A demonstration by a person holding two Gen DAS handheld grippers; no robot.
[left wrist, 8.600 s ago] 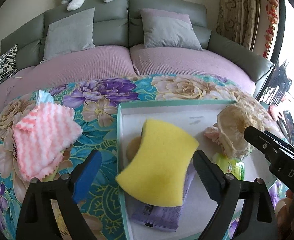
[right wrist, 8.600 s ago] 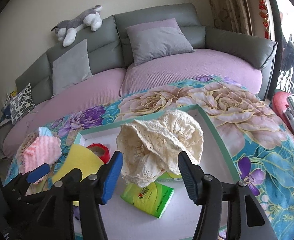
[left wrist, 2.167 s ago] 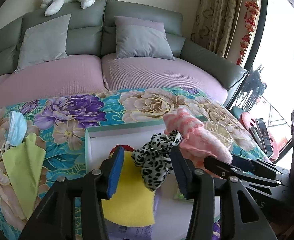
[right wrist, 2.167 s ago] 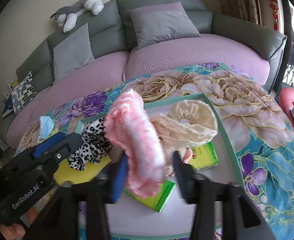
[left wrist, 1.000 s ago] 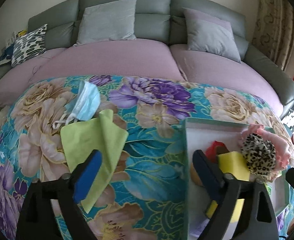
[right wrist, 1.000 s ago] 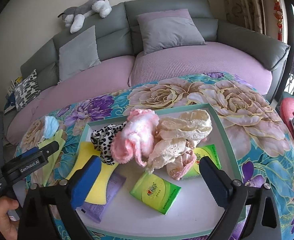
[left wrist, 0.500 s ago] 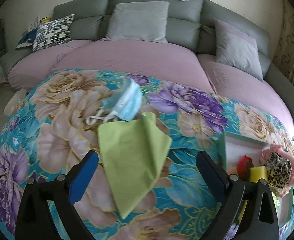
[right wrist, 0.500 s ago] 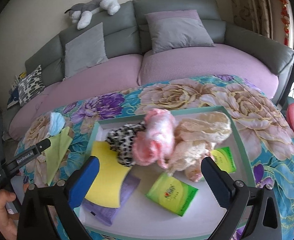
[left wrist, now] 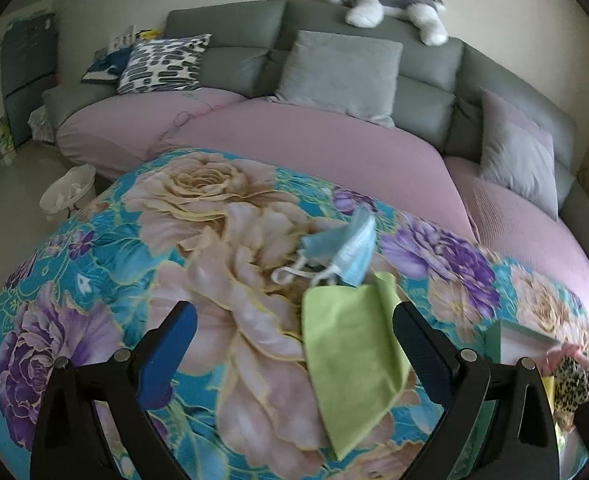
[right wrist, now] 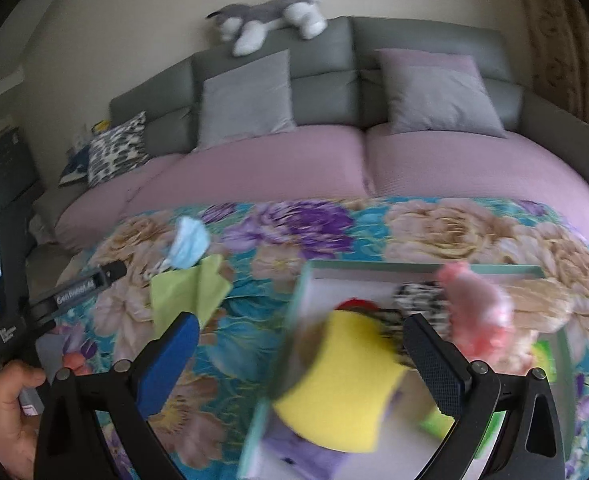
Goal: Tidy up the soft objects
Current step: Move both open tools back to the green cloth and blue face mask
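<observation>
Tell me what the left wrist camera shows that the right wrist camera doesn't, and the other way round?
Only the left view shows the white basket on the floor. Only the right view shows the yellow sponge in the tray, and the person's hand holding the left gripper. Both show the green cloth, the blue face mask touching it, and the plush dog on the sofa.

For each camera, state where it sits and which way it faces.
Left wrist: on the left hand-held gripper, above the floral tablecloth, facing the green cloth and blue face mask; only its open fingers show.
Right wrist: on the right hand-held gripper, facing the tray and yellow sponge; open fingers, the left gripper and a hand show.
Shared: cloth, mask, tray, sofa, plush dog.
</observation>
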